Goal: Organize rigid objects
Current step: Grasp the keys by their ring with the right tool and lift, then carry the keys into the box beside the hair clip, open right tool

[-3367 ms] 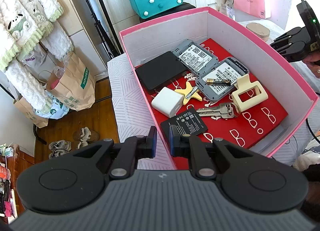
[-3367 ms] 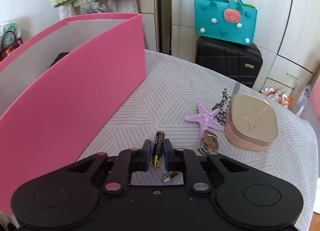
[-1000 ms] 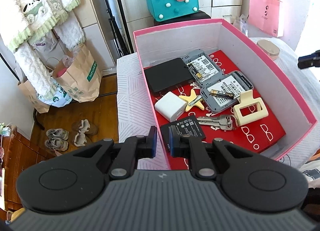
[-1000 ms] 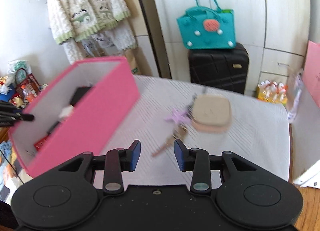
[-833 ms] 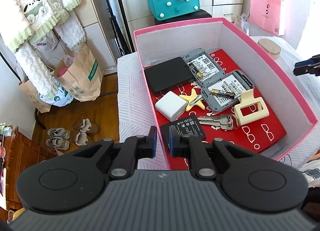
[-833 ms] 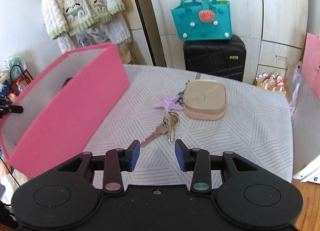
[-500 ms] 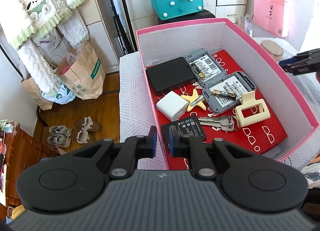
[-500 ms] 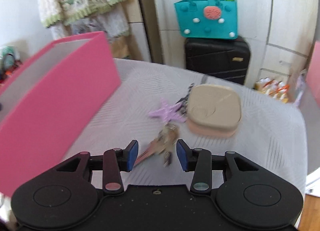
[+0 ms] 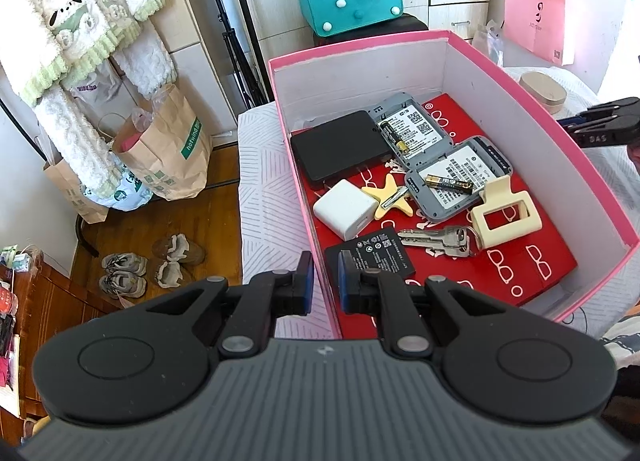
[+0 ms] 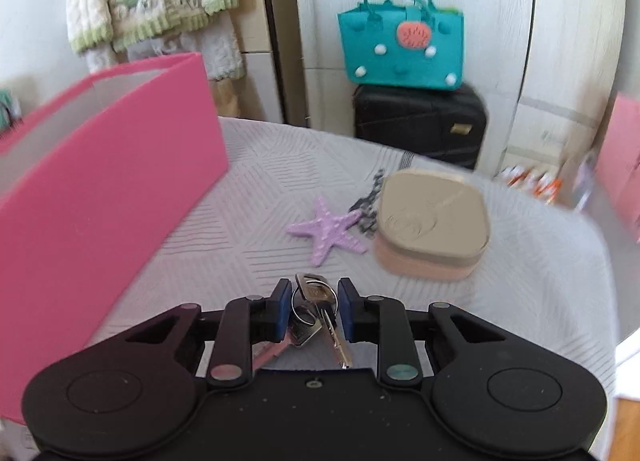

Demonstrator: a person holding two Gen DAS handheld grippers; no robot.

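Right gripper (image 10: 313, 311): parted, blue pads flanking metal keys (image 10: 318, 311) on ring.
Left gripper (image 9: 321, 282): clenched on pink cardboard box (image 9: 308, 221) wall.
Starfish (image 10: 326, 230): lilac, bumpy, 12 o'clock of keys.

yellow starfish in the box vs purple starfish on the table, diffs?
The yellow starfish lies inside the pink box on its red floor; the purple starfish lies outside on the grey tablecloth. The yellow one has a metal clip lying across it; the purple one shows none. Colour differs: pale yellow versus lilac. Both are flat five-armed stars.
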